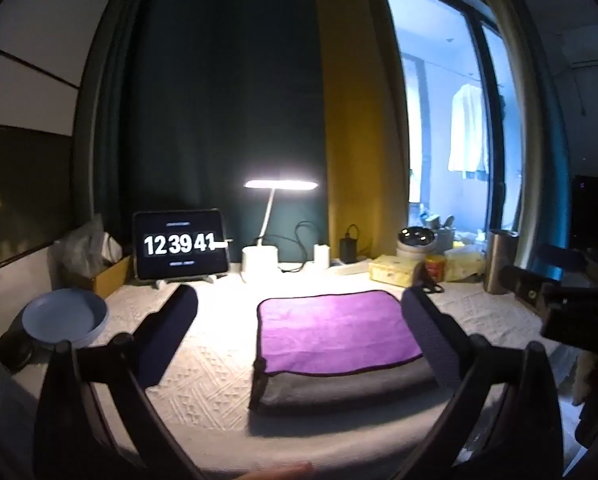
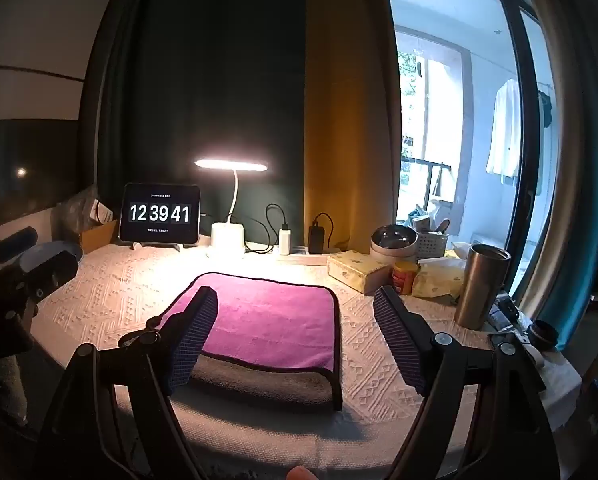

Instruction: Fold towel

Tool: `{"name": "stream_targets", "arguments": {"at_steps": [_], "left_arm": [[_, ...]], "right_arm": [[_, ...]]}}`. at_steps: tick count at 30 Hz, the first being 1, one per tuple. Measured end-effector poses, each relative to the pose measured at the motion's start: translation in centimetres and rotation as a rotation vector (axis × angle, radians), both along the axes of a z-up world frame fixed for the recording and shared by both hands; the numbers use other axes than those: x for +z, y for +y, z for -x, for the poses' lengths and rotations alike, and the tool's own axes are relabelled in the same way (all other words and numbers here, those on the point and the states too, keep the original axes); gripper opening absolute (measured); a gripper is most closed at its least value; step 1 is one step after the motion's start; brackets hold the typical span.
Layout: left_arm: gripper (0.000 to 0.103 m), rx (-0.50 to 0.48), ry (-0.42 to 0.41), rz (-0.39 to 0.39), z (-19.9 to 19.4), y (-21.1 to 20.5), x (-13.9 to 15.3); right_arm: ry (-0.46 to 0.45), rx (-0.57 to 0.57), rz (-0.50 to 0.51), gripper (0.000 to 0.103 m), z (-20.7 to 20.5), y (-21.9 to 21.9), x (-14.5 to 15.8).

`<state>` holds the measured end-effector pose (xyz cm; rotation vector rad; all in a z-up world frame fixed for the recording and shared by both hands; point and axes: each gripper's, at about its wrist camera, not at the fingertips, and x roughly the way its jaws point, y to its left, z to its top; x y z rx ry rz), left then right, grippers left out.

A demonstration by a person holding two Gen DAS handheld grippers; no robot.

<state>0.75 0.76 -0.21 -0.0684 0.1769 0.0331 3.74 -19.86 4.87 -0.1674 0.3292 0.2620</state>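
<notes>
A towel, purple on top and grey underneath, lies folded flat on the white textured tablecloth in the middle of the table. It also shows in the right wrist view. My left gripper is open and empty, held above the table's near edge, its fingers either side of the towel's left part. My right gripper is open and empty, with its left finger over the towel's left edge. Neither gripper touches the towel. The right gripper's body shows at the right of the left wrist view.
At the back stand a tablet clock, a lit desk lamp, chargers and cables. A blue plate sits at the left. At the right are tissue packs, a bowl, a jar and a steel tumbler.
</notes>
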Motion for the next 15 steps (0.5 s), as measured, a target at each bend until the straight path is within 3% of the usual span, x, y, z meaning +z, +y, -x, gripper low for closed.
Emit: {"name": "stream_targets", "arguments": {"at_steps": [2, 7, 15], "left_arm": [[0.102, 0.015, -0.008, 0.026, 0.6, 1.3, 0.1], [0.102, 0.025, 0.013, -0.042, 0.5, 0.1, 0.0], [0.102, 0.025, 0.002, -0.047, 0.7, -0.2, -0.3]], "right_arm": [[0.001, 0.004, 0.006, 0.083, 0.0, 0.1, -0.1], [0.002, 0.011, 0.012, 0.083, -0.1, 0.1, -0.1], [-0.009, 0.010, 0.010, 0.083, 0.1, 0.4, -0.4]]}}
